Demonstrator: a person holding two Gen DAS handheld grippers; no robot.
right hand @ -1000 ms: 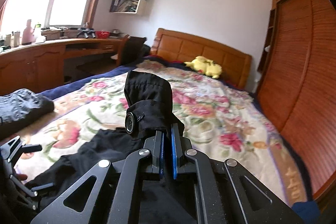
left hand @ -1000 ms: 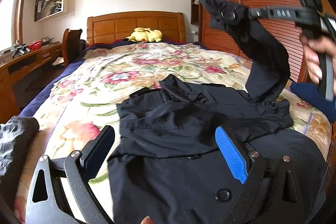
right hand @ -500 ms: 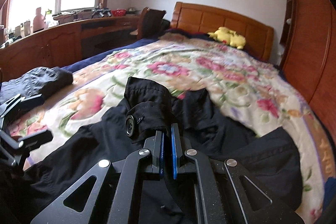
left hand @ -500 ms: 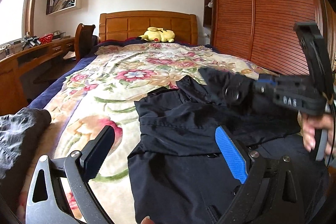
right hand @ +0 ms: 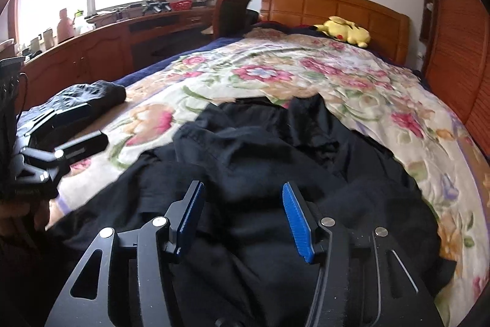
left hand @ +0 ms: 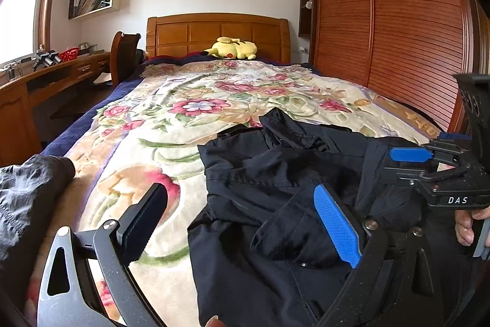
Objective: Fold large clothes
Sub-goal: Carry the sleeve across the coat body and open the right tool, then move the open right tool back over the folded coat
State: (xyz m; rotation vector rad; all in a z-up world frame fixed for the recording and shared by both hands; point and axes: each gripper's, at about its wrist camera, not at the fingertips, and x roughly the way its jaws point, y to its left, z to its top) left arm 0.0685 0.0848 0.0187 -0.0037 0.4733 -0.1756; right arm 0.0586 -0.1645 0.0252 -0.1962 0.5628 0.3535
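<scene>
A black jacket (left hand: 275,235) lies spread on the floral bedspread (left hand: 183,118), collar toward the headboard. One sleeve (left hand: 291,222) lies folded across its chest. My left gripper (left hand: 242,219) hovers open over the jacket's left edge with nothing between its fingers. In the left wrist view my right gripper (left hand: 398,163) comes in from the right, low over the jacket, a hand on its handle. In its own view the right gripper (right hand: 245,213) has its jaws opening; black jacket cloth (right hand: 260,161) lies beneath them, not pinched. The left gripper (right hand: 79,127) shows at that view's left edge.
A dark bundled garment (left hand: 30,189) sits at the bed's left edge. A yellow plush toy (left hand: 232,48) rests by the wooden headboard (left hand: 214,32). A slatted wardrobe (left hand: 398,20) lines the right side; a desk (left hand: 61,72) and chair (left hand: 122,57) stand on the left.
The right gripper came down from high with the sleeve cuff pinched, laid the sleeve across the jacket, and its jaws parted, letting the cuff go. The left gripper stayed put, open.
</scene>
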